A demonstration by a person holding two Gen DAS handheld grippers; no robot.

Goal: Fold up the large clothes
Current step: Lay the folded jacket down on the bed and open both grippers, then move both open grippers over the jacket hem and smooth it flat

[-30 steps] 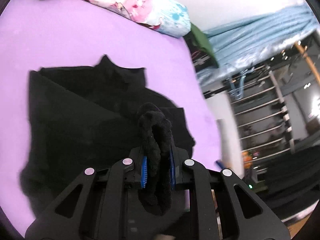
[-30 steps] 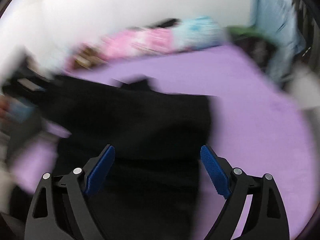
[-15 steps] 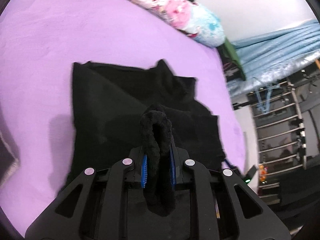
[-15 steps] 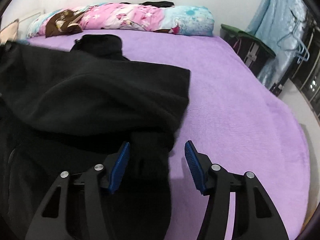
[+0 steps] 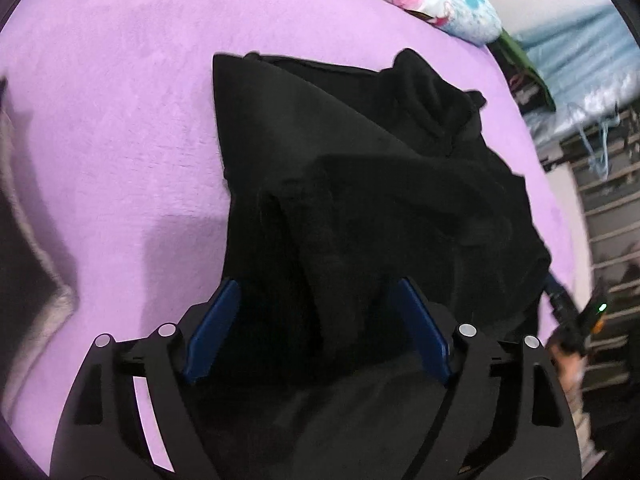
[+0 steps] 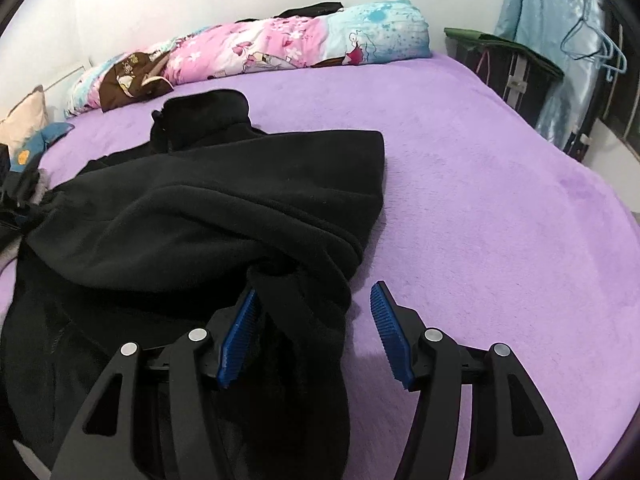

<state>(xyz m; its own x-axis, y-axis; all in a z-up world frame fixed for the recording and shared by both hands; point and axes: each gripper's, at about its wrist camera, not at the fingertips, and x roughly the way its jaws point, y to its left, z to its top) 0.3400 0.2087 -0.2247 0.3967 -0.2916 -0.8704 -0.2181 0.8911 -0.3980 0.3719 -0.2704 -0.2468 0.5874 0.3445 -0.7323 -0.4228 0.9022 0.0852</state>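
Both sets of jaws now stand apart, our left gripper (image 5: 316, 336) having let go the fold it clamped a moment ago, so the black fleece jacket (image 6: 224, 208) lies half-folded on the purple bed (image 6: 500, 184), needing another fold.

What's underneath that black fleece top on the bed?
The black fleece top lies on the purple blanket, which shows all around it. Its folded layers cover each other; anything beneath them is hidden. Both grippers are open above it.
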